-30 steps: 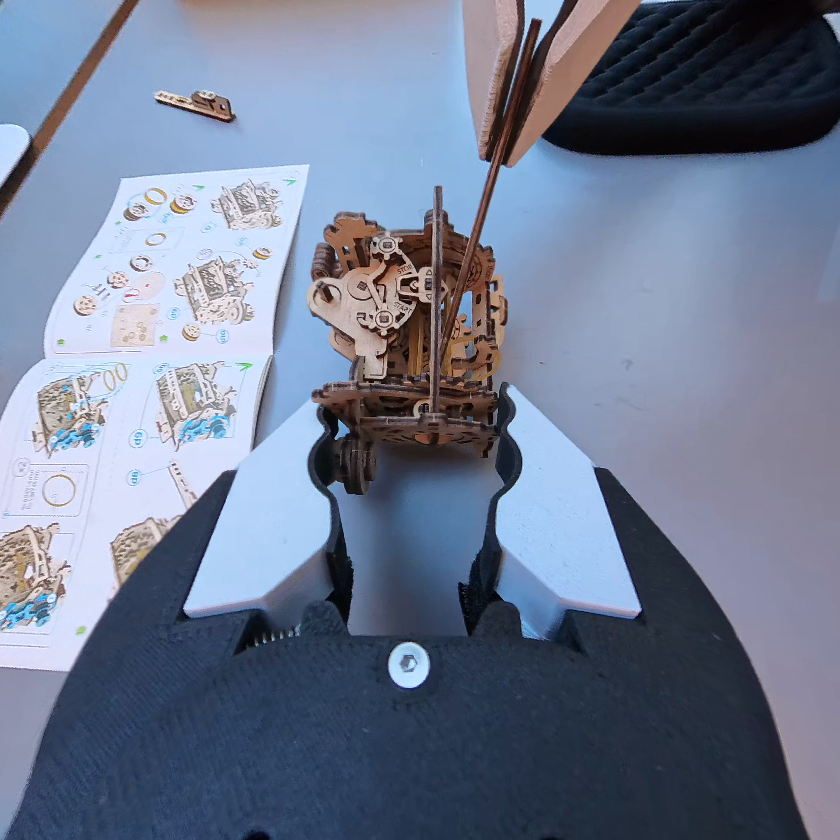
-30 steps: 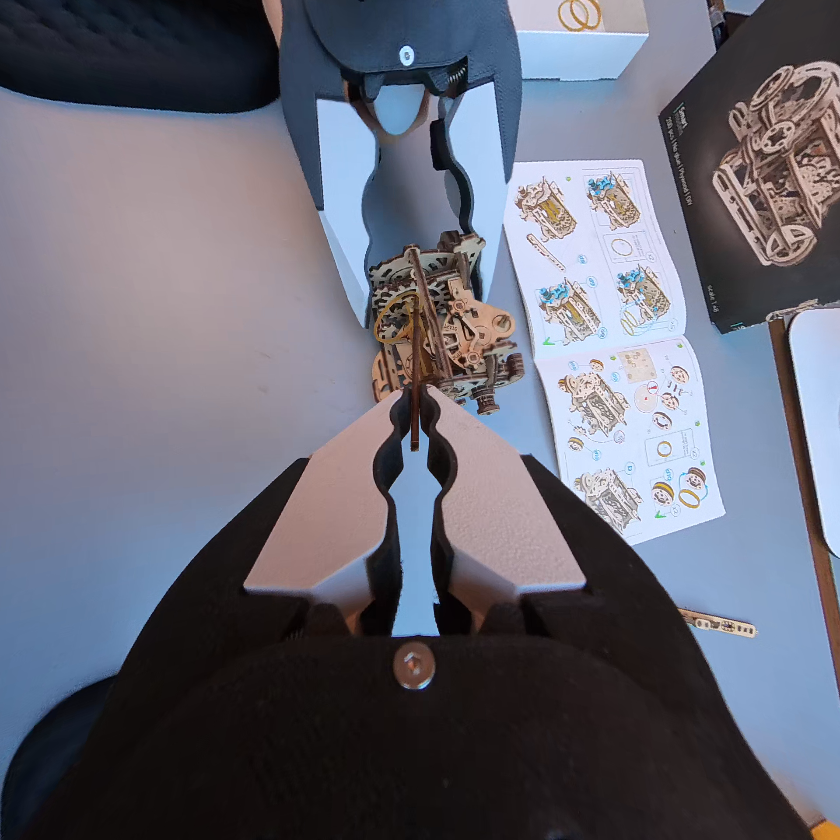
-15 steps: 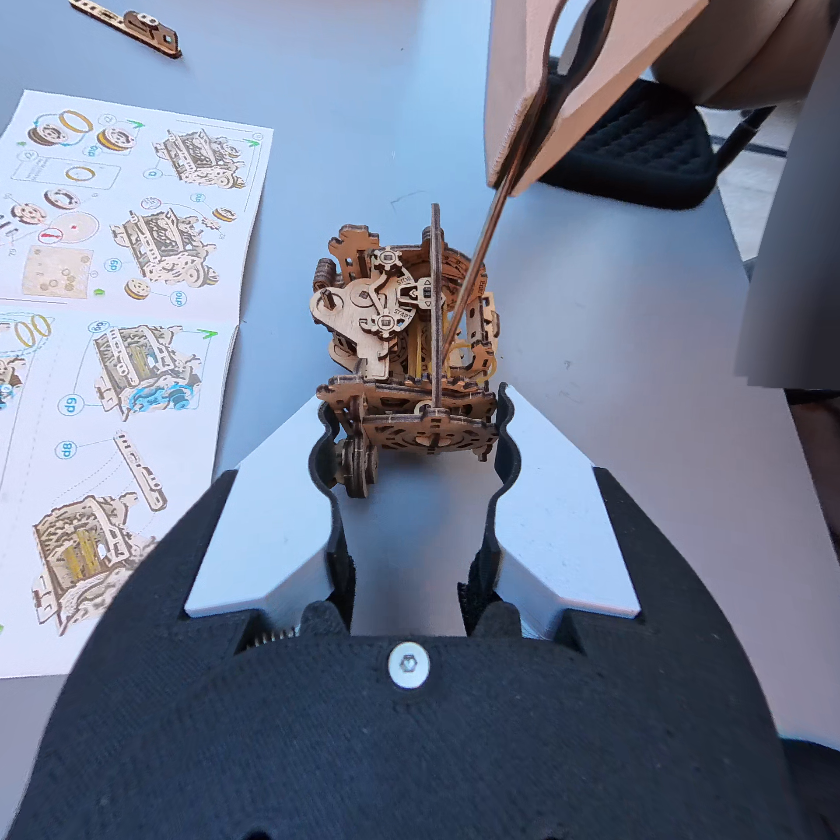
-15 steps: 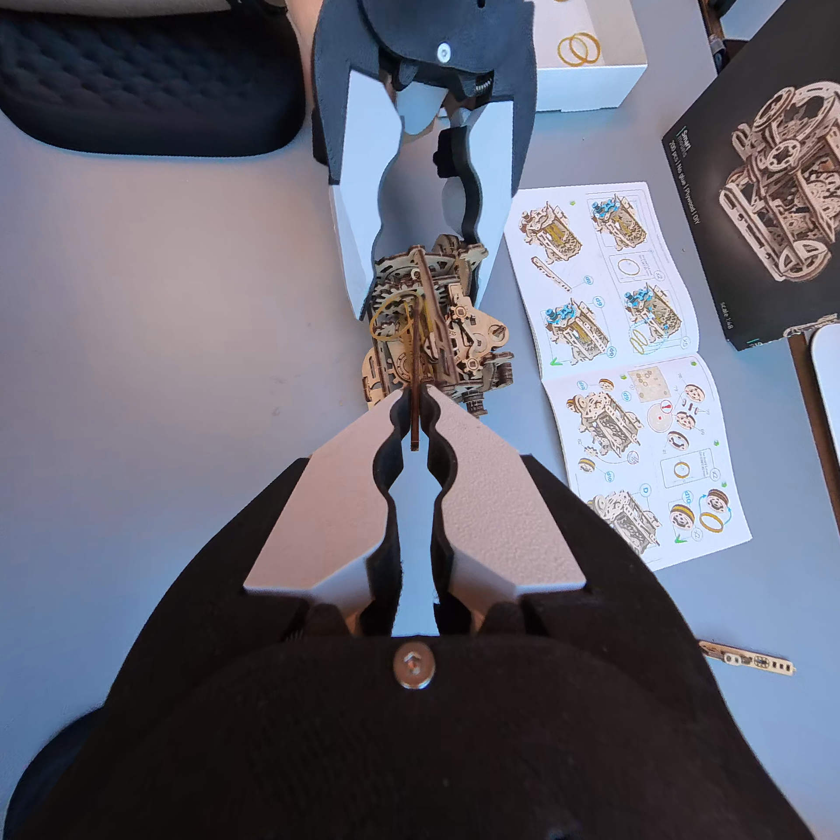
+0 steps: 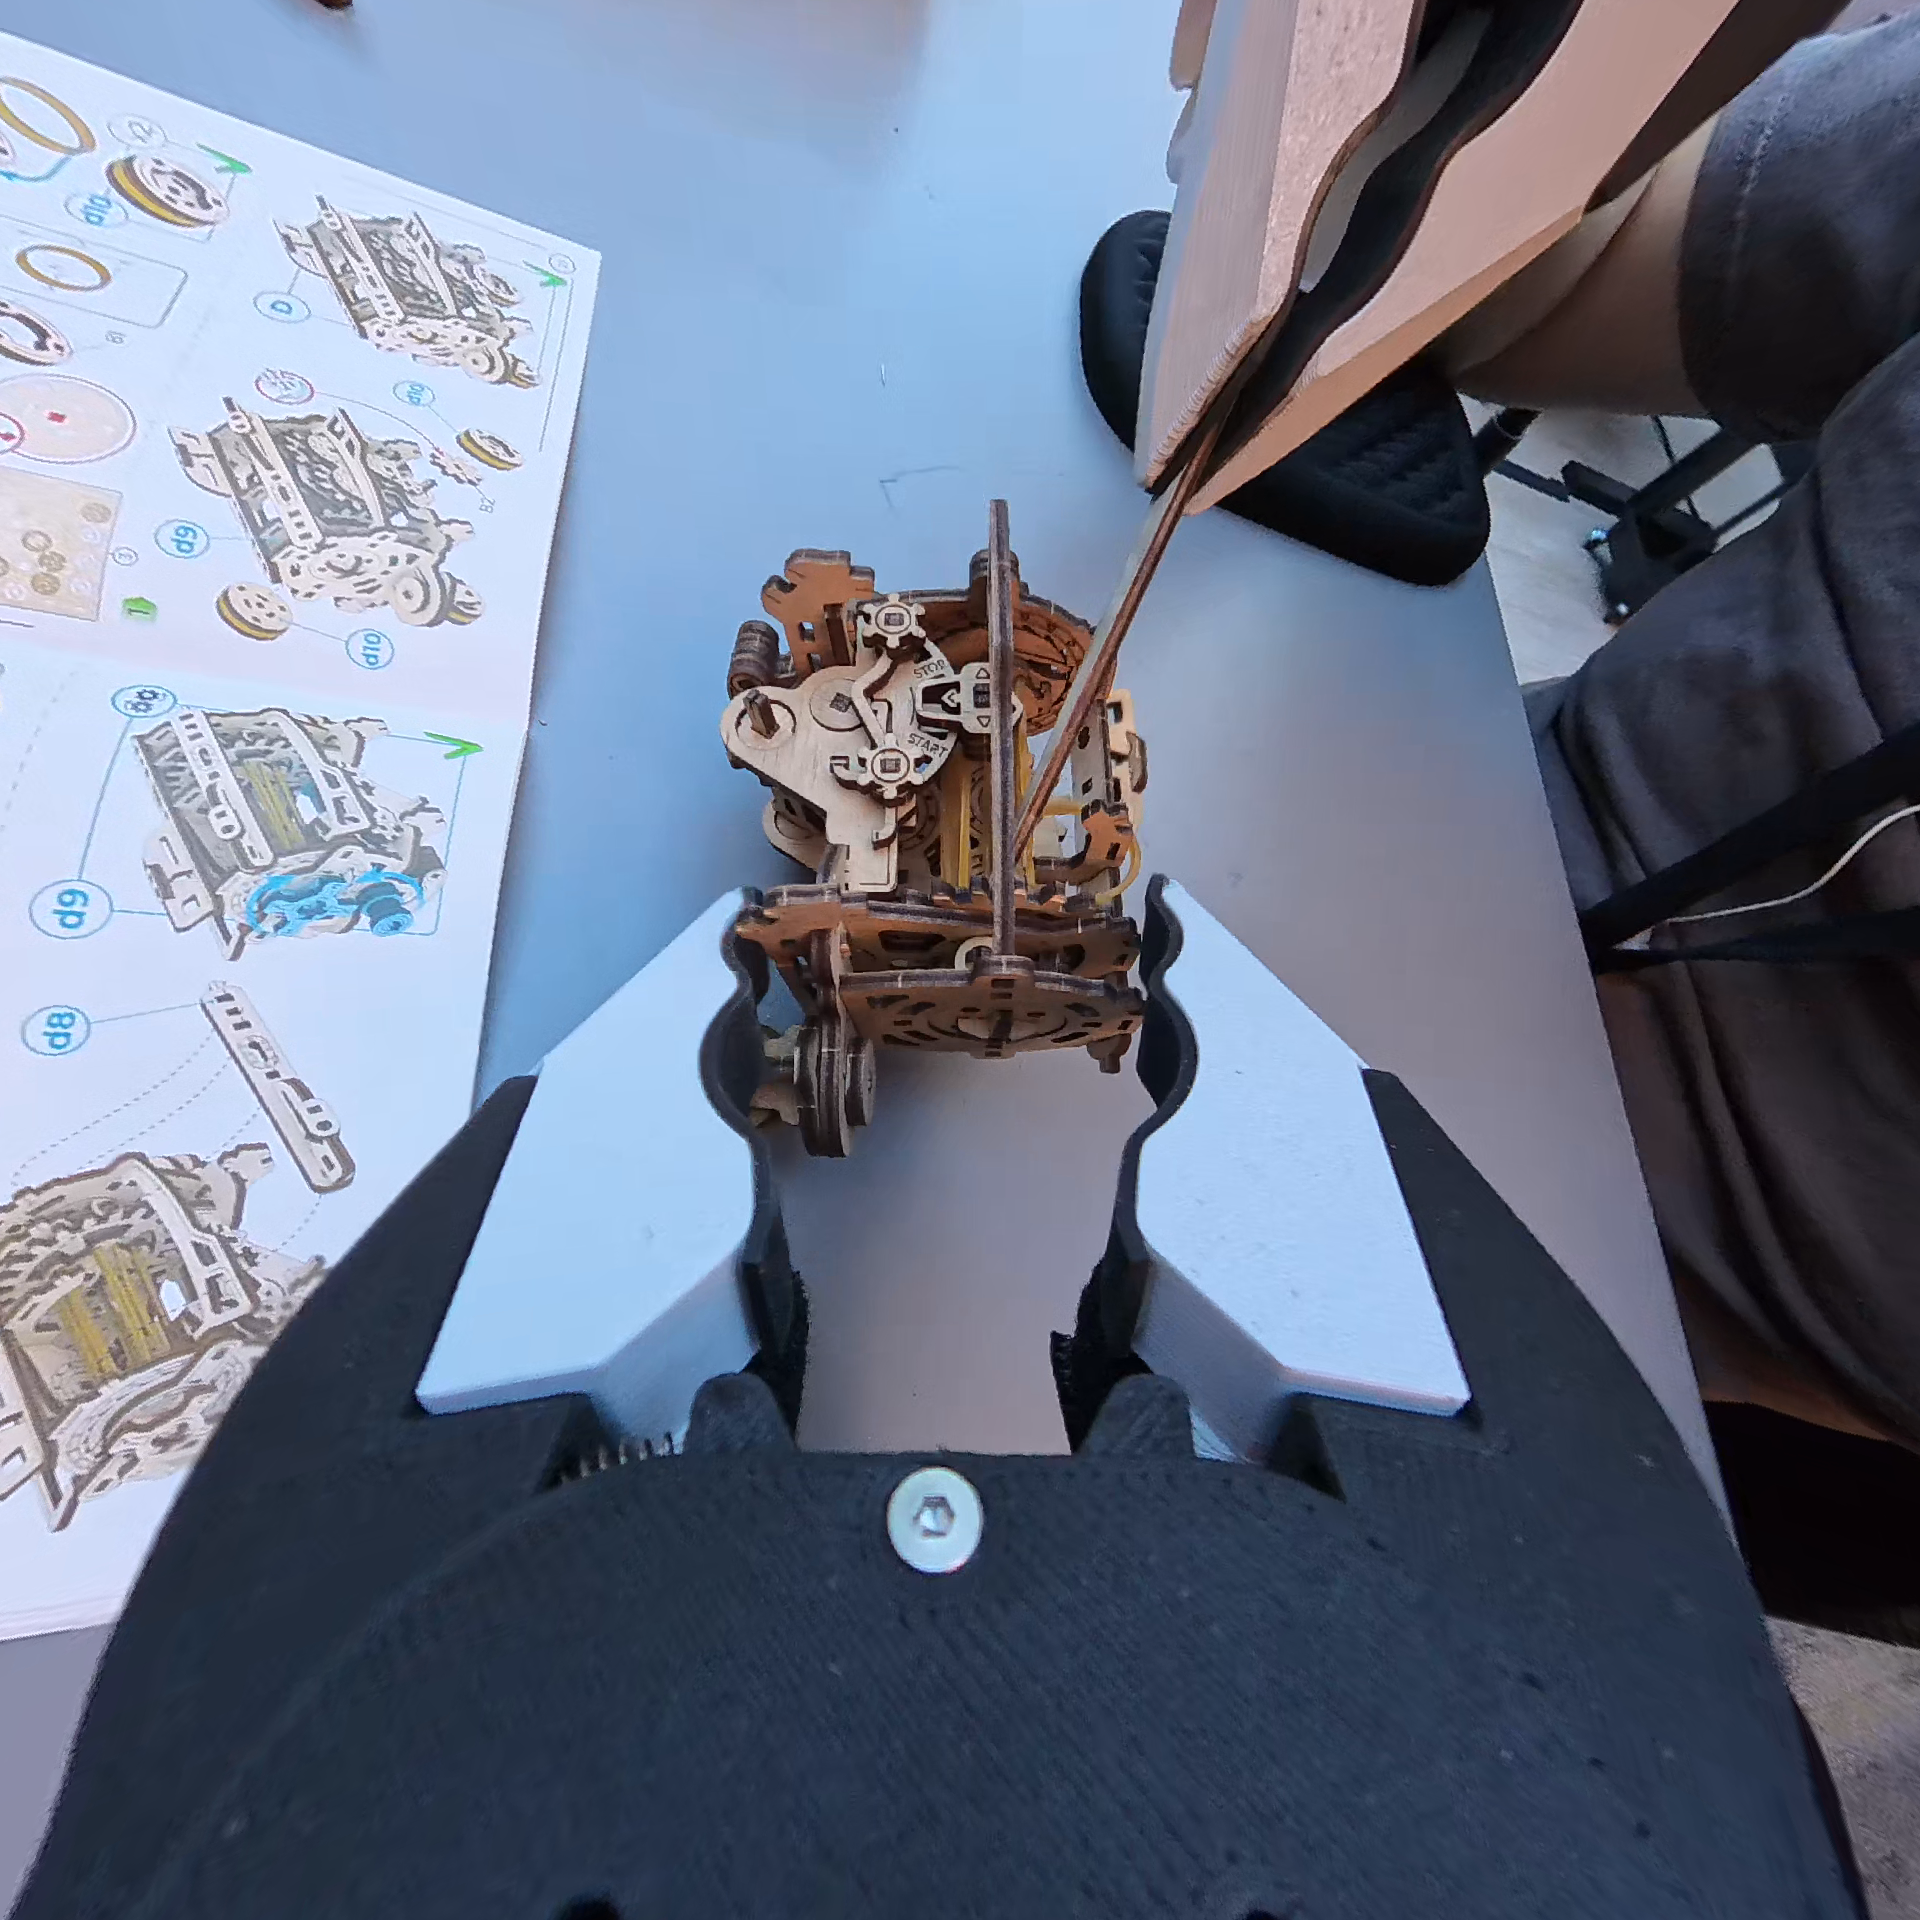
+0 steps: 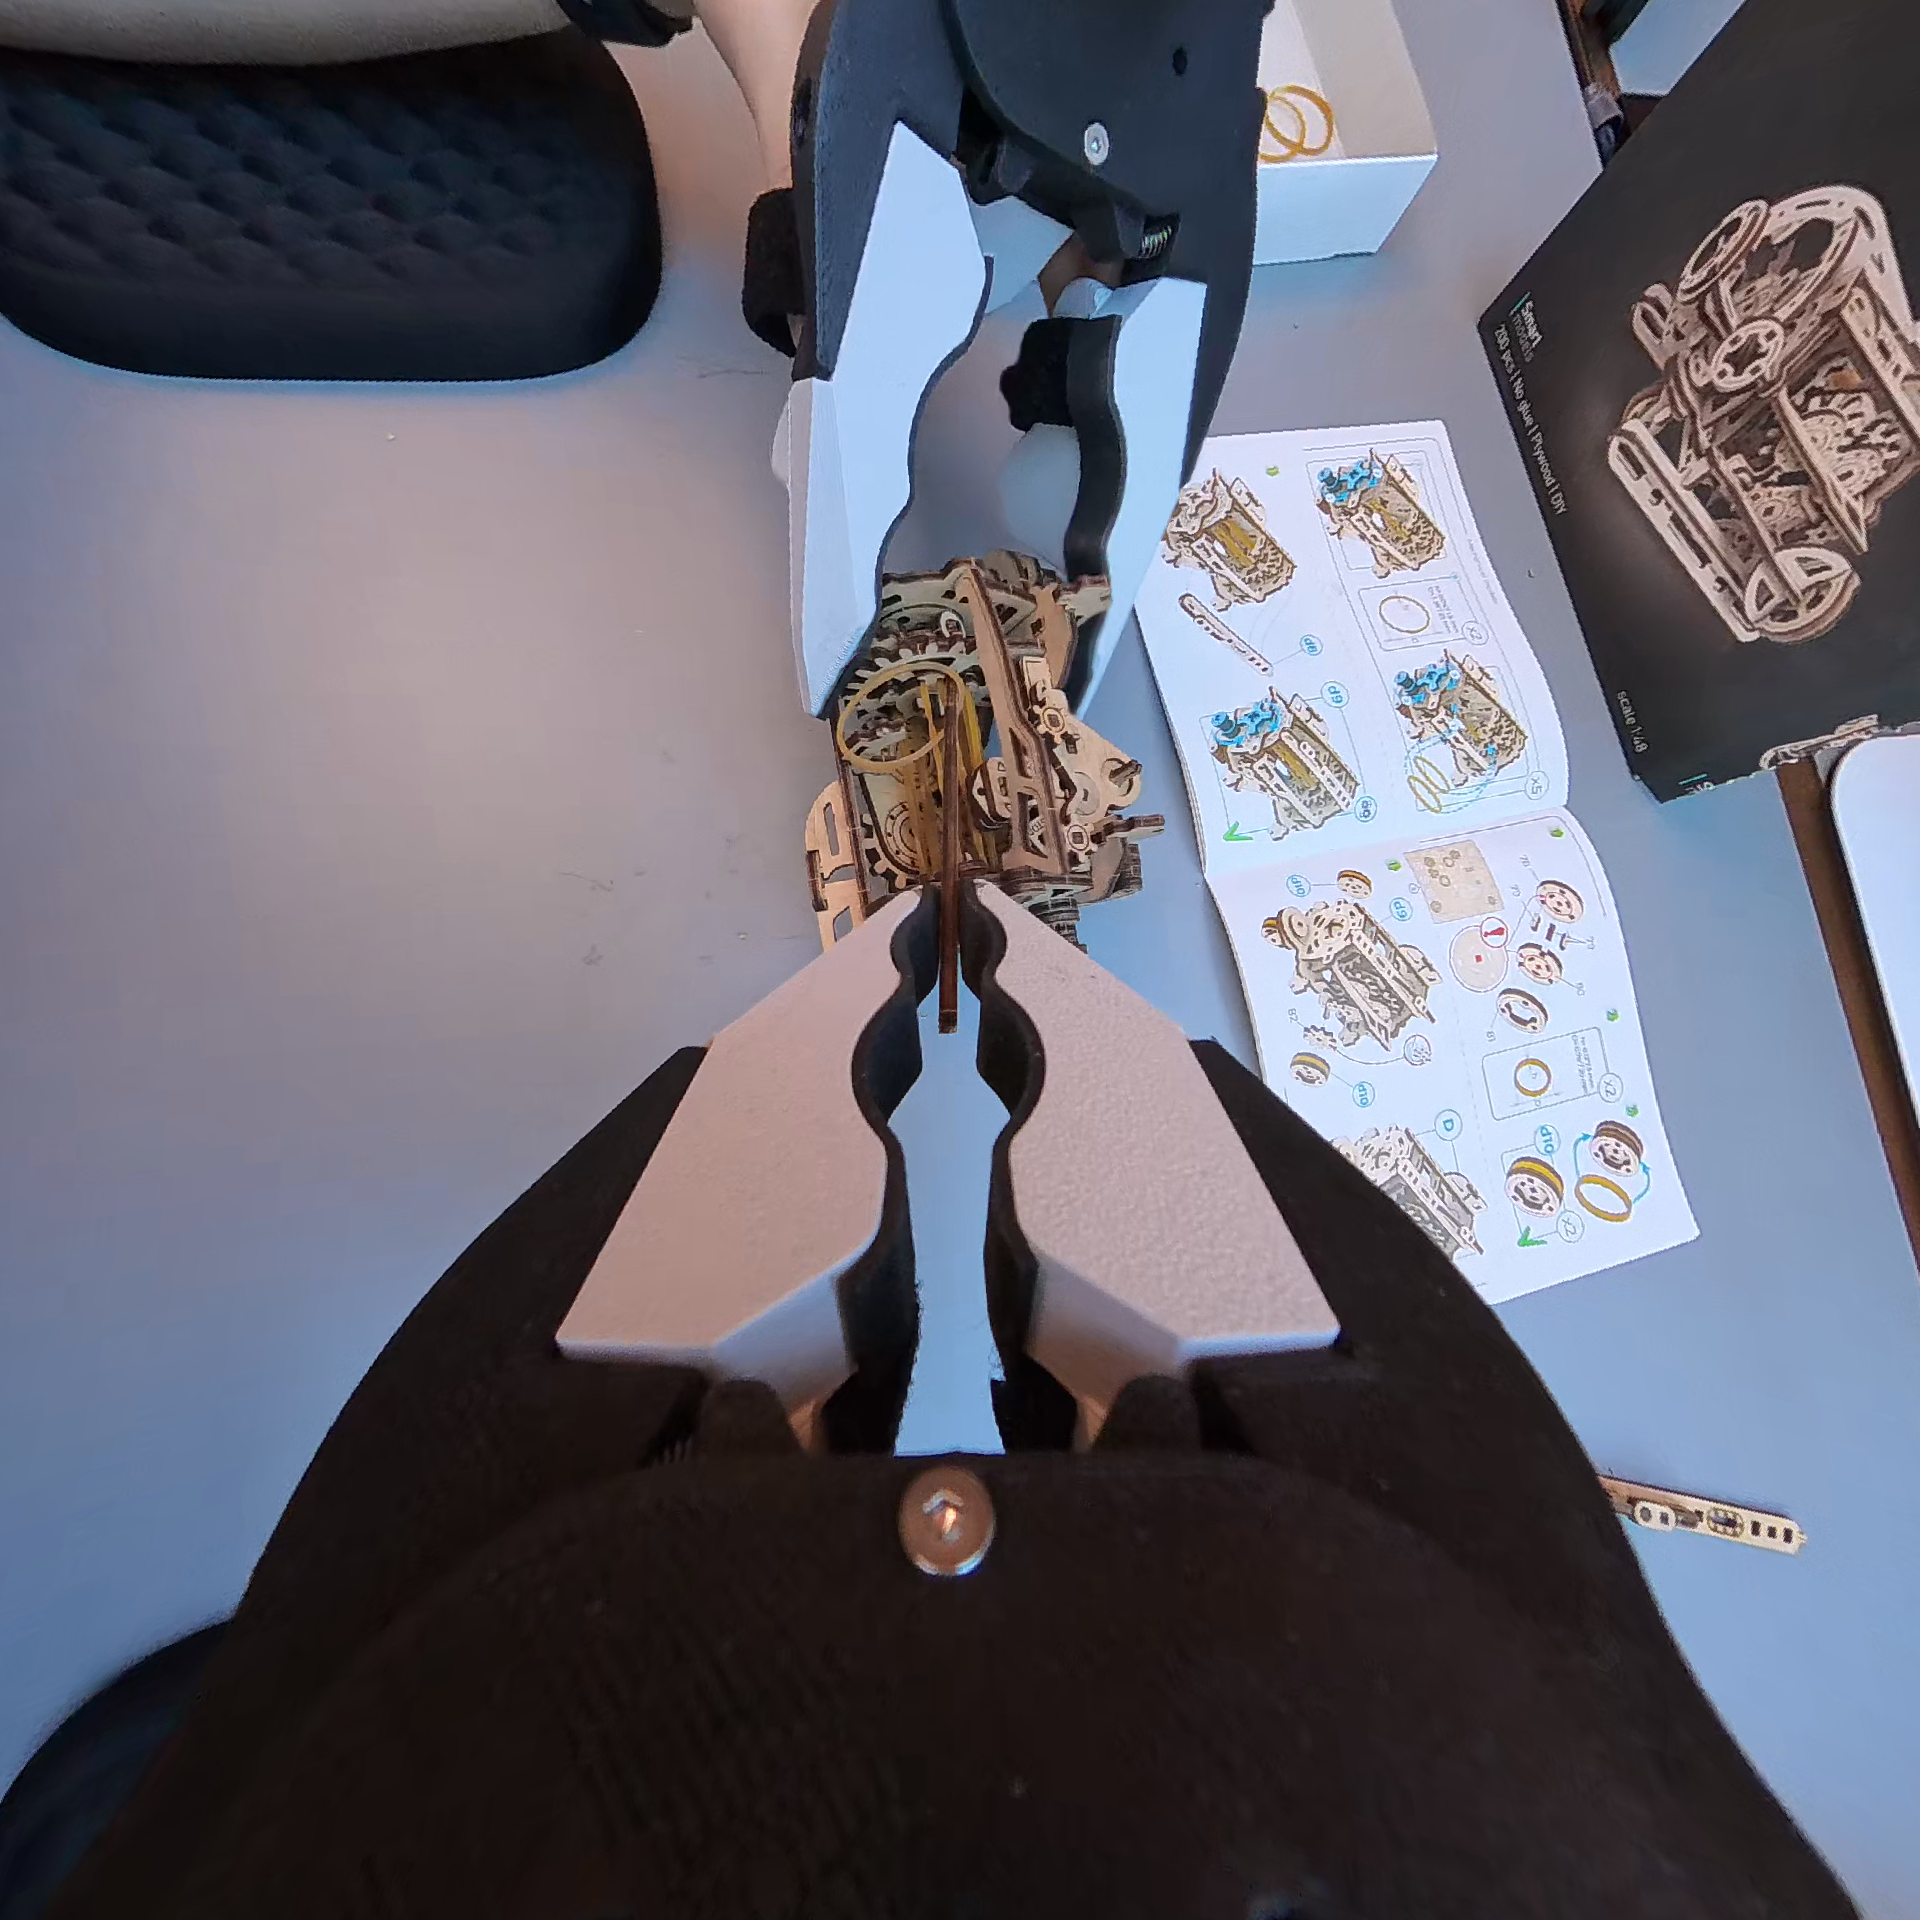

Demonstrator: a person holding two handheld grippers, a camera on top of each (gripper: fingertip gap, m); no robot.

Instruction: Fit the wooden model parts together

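Left wrist view: left gripper is part-open, its fingers clamped on either side of the wooden model, which sits on the grey worktop just right of the instruction sheet. Right gripper is nearly closed, pinching a thin wooden stick whose far end runs down into the model's open top, in among the yellow rubber bands.

My read: the stick is hooking or seating a band inside the mechanism.
- Keep the left clamp steady; the model is fragile laser-cut ply.
- Move the stick along its own axis. No side load, or it bends or snaps.
- Stick tip is hidden inside the frame, so can't confirm it has caught a band.
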